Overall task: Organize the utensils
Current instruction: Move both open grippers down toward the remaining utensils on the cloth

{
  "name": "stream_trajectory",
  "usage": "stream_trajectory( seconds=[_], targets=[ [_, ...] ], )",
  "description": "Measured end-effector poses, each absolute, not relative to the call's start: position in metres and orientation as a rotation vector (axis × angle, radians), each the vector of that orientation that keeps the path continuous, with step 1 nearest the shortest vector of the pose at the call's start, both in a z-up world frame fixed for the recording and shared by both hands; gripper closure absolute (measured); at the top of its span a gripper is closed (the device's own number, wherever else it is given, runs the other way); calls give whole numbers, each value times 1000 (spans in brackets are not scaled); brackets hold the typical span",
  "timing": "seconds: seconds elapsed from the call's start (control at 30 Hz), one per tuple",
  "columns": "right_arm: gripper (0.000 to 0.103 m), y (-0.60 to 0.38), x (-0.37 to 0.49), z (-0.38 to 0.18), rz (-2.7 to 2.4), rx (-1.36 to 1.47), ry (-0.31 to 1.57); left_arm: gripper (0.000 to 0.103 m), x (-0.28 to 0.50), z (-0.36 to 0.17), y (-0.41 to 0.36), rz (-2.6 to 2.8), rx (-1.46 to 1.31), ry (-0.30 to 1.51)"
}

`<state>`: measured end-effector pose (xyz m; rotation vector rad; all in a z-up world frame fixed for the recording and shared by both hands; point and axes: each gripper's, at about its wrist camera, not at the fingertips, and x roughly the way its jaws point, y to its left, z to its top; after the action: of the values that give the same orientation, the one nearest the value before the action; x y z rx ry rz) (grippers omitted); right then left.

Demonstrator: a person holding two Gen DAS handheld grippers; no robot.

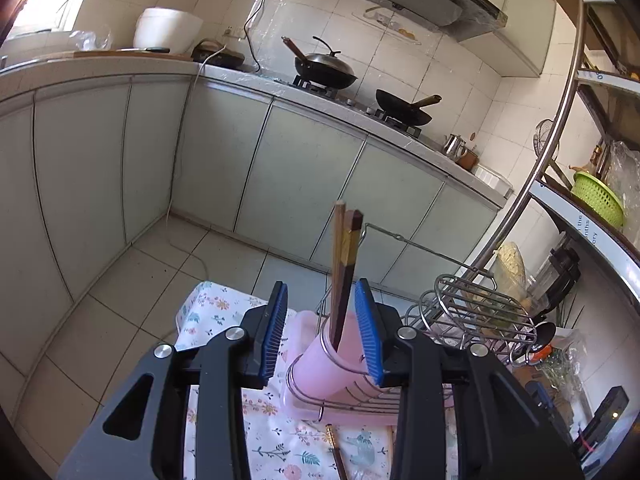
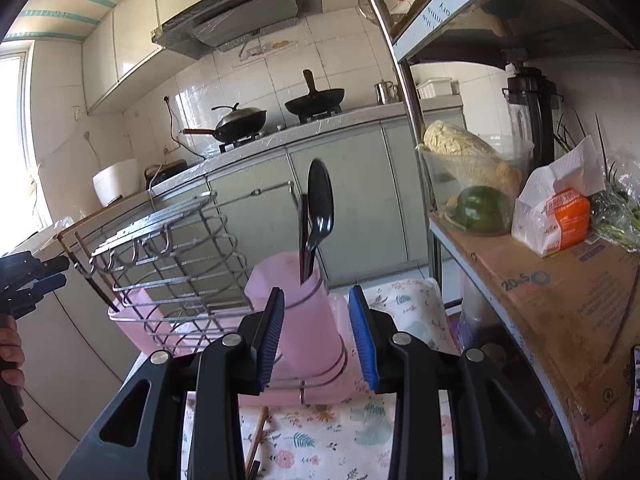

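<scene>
The left gripper, black with blue ribbed pads, pointed forward and somewhat downward over the table. Its jaws stood apart with nothing pressed between the pads; the translucent pink plastic cup sat just beyond them, framed in the gap. Two wooden chopsticks, one pale and one dark brown, stood upright in that cup, leaning slightly to the right. The cup was cradled by a loop of the silver wire utensil rack, which rested on a pink plastic drip tray. One more chopstick lay flat on the white floral tablecloth in front of the tray.

The right gripper, likewise tilted a little below level, had its jaws parted and empty, the blue fingers flanking a second pink cup without touching it. A black plastic spoon stood bowl-up in this cup beside a dark upright handle. A loose chopstick lay on the cloth below. At the far left edge, the left gripper's tips showed beside the rack, with a person's hand behind them.
</scene>
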<state>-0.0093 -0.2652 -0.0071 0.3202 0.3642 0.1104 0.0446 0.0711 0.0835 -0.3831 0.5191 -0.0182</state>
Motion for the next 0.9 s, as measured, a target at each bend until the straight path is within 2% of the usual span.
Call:
stream_trajectory(
  seconds=[0.27, 0.7, 0.9],
  targets=[
    [70, -256, -7, -30, 155, 342, 470, 68, 33, 51, 74, -17, -395, 614],
    [71, -244, 3, -70, 228, 350, 691, 68, 52, -50, 18, -121, -324, 986],
    [73, -243, 5, -87, 269, 376, 755, 68, 68, -78, -15, -127, -257, 1100]
  ],
)
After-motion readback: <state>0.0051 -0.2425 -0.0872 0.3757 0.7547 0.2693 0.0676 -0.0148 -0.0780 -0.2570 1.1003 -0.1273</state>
